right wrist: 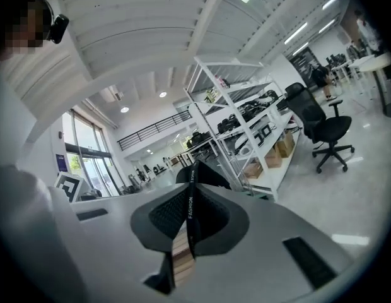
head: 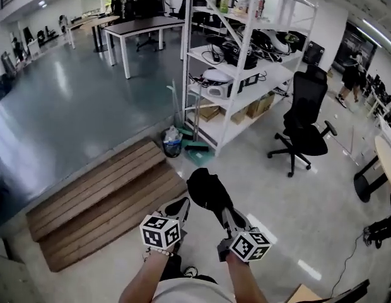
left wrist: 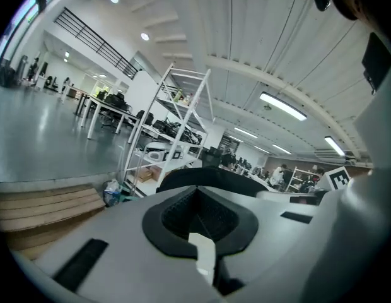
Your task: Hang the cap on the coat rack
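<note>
A black cap (head: 207, 189) hangs in front of me above the floor, held by its strap. My right gripper (head: 224, 214) is shut on that strap; in the right gripper view the strap (right wrist: 190, 208), printed "FASHION", runs between the closed jaws and the cap's crown (right wrist: 207, 174) stands beyond them. My left gripper (head: 178, 206) sits just left of the cap, its jaws together with nothing between them. In the left gripper view the cap (left wrist: 214, 177) shows past the shut jaws. No coat rack is in view.
A white shelving unit (head: 246, 62) loaded with gear stands ahead, with a bin (head: 172, 142) and a green dustpan (head: 198, 151) at its foot. A black office chair (head: 306, 122) is to the right. Wooden steps (head: 101, 201) lie at the left, a table (head: 145, 27) further back.
</note>
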Motion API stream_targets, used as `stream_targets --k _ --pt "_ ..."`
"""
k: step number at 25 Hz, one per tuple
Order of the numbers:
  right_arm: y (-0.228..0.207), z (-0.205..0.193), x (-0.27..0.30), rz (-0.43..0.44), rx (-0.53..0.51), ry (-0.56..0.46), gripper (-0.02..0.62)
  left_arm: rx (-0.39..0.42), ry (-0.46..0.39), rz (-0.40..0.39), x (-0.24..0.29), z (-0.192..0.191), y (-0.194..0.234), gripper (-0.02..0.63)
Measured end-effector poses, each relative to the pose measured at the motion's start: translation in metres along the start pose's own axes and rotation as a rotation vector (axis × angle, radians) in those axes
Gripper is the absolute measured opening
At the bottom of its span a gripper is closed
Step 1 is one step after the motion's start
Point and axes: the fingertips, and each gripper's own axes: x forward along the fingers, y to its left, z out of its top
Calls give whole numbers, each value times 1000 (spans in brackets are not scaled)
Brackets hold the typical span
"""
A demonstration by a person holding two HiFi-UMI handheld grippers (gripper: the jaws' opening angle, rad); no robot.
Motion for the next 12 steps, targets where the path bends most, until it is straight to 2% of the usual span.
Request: stream_targets --k 4,7,12 --pt "45 -28 34 129 -4 76 17 -39 -55 138 -51 -1 46 5" --pt "97 -50 53 232 -21 137 17 -72 -105 241 -105 3 77 5" --pt "176 -80 70 353 -54 212 17 -111 -178 358 -187 12 113 5"
